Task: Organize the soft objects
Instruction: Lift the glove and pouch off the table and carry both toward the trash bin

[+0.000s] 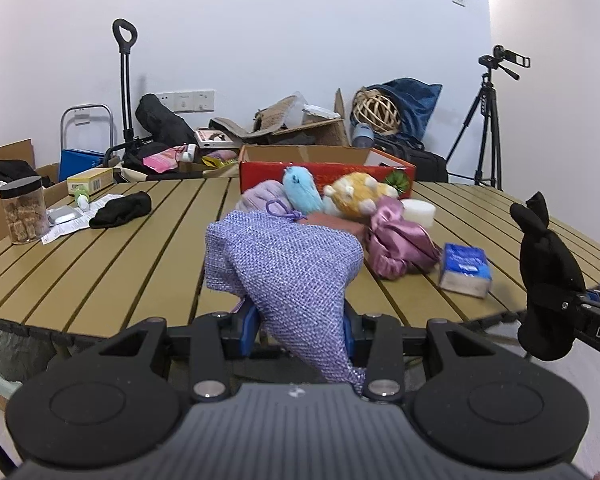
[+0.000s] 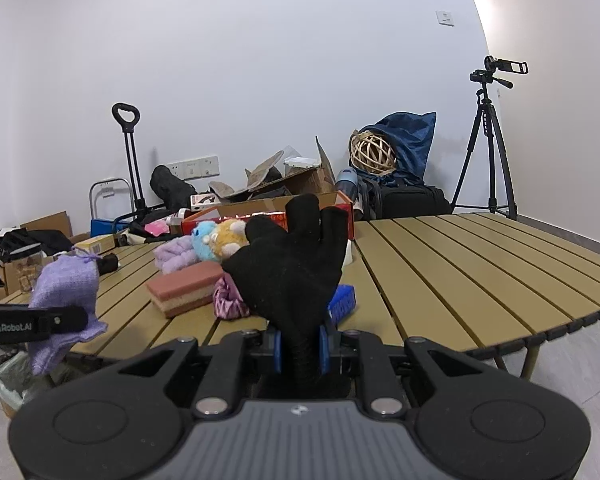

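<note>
Purple mesh pouch (image 1: 288,268) sits pinched in the left gripper (image 1: 300,328) above the near table (image 1: 100,280) edge. Right gripper (image 2: 300,344), jaws nearly together, clamps a black glove (image 2: 288,264). Beyond lie plush toys (image 1: 332,196), a pink, probably satin, cloth (image 1: 396,240) and a red box (image 1: 328,168).

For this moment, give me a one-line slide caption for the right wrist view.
Right gripper clamps a black glove above the slatted table.
</note>
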The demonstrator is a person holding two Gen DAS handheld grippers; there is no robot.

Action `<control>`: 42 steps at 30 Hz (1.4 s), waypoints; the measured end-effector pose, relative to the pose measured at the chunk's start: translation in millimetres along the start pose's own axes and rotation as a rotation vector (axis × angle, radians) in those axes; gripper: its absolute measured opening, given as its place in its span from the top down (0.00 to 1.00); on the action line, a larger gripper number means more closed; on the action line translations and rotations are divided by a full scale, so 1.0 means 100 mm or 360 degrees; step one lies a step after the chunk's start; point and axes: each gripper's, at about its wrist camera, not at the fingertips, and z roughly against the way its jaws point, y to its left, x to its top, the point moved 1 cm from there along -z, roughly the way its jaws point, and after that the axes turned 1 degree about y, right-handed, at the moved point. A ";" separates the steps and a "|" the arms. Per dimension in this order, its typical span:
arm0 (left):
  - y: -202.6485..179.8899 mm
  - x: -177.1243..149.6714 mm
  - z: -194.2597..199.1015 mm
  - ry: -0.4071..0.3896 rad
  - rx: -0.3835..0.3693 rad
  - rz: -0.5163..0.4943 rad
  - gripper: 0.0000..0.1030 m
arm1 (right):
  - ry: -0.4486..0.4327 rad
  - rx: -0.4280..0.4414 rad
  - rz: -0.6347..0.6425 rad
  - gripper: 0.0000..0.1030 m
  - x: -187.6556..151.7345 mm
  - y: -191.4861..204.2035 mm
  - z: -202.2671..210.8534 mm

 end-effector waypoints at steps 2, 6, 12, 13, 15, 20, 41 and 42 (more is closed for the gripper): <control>-0.02 -0.05 0.06 0.0010 -0.0011 -0.0014 0.62 | 0.0020 -0.0002 0.0006 0.84 -0.04 0.00 0.07; -0.04 -0.15 0.16 0.0037 -0.0044 -0.0037 0.62 | 0.0072 -0.0008 0.0030 0.84 -0.14 0.01 0.19; -0.09 -0.33 0.30 0.0095 -0.0056 -0.0111 0.62 | 0.0172 -0.0013 0.0062 0.84 -0.33 0.02 0.34; -0.10 -0.37 0.32 0.0109 -0.0056 -0.0125 0.62 | 0.0189 -0.0013 0.0063 0.84 -0.36 0.02 0.36; -0.11 -0.44 0.35 0.0134 -0.0055 -0.0149 0.62 | 0.0226 -0.0014 0.0065 0.84 -0.42 0.03 0.39; -0.10 -0.62 0.39 0.0213 -0.0047 -0.0187 0.62 | 0.0321 -0.0014 0.0056 0.84 -0.59 0.02 0.46; 0.14 -1.22 0.19 0.0684 -0.0010 -0.0131 0.62 | 0.0668 -0.0022 0.0045 0.84 -1.07 0.04 0.40; 0.15 -1.24 0.17 0.0702 -0.0010 -0.0122 0.62 | 0.0683 -0.0026 0.0044 0.84 -1.09 0.04 0.40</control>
